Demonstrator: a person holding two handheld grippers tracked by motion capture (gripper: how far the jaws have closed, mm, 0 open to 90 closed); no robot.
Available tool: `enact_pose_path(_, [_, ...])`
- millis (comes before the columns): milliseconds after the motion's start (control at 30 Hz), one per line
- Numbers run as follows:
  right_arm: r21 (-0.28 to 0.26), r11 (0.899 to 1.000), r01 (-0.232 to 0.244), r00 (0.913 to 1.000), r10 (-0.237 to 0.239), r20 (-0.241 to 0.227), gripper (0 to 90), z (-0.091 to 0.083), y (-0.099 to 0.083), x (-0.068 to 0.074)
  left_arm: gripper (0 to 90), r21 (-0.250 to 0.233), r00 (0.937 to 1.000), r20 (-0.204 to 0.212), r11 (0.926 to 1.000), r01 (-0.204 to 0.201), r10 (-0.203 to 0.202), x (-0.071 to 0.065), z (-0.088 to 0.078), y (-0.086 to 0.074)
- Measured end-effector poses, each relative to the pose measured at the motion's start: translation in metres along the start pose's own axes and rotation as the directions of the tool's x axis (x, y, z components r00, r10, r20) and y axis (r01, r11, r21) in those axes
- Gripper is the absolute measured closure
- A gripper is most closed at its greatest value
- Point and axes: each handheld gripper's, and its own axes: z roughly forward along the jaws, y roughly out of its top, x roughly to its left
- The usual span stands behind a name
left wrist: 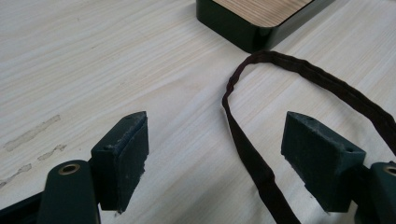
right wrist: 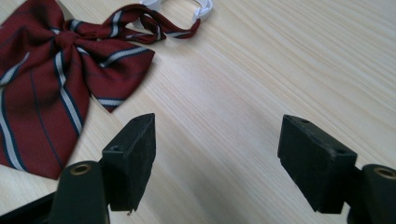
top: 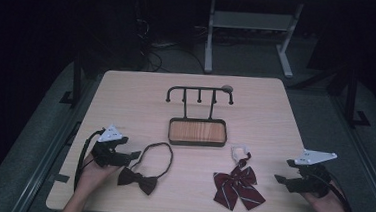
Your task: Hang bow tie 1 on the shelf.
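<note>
The table [top: 127, 91] carries a hook stand [top: 198, 118] beyond both tools. The striped red bow [top: 238, 185] lies well left of the spread, empty right tool [top: 285, 177]. The dark bow tie [top: 138, 179] lies just beside the spread left tool [top: 133, 155]; light and limp, best pinched at its strap [left wrist: 247, 149], which the left gripper view shows between the jaws, unpinched.

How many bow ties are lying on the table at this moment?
2. The dark bow tie with its neck loop lies front left, beside the left gripper. The red striped bow tie lies front right, apart from the right gripper. None seems hidden.
</note>
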Motion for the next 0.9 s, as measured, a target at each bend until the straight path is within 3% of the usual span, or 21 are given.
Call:
enact_pose_path(333, [0.036, 0.999, 0.039, 0.9988, -0.038, -0.030, 30.4, 0.008, 0.013, 0.011, 23.3, -0.006, 0.9999, 0.003, 0.9999, -0.012, 0.012, -0.001, -0.003, -0.002])
enact_pose_path(500, [0.037, 0.998, 0.048, 0.9949, -0.045, -0.091, 34.4, 0.006, 0.023, 0.018, 23.3, 0.005, 0.9999, -0.004, 0.9999, -0.016, 0.016, -0.001, -0.003, -0.003])
enact_pose_path(633, [0.055, 0.994, 0.091, 0.9889, -0.084, -0.122, 36.9, 0.010, 0.038, 0.024, 23.4, -0.005, 0.9997, -0.019, 0.9999, -0.015, 0.015, 0.001, -0.006, -0.002])
enact_pose_path(900, [0.088, 0.989, 0.121, 0.9848, -0.108, -0.136, 44.1, 0.012, 0.055, 0.029, 23.3, 0.004, 0.9996, -0.013, 0.9997, -0.025, 0.025, 0.000, -0.004, -0.003])
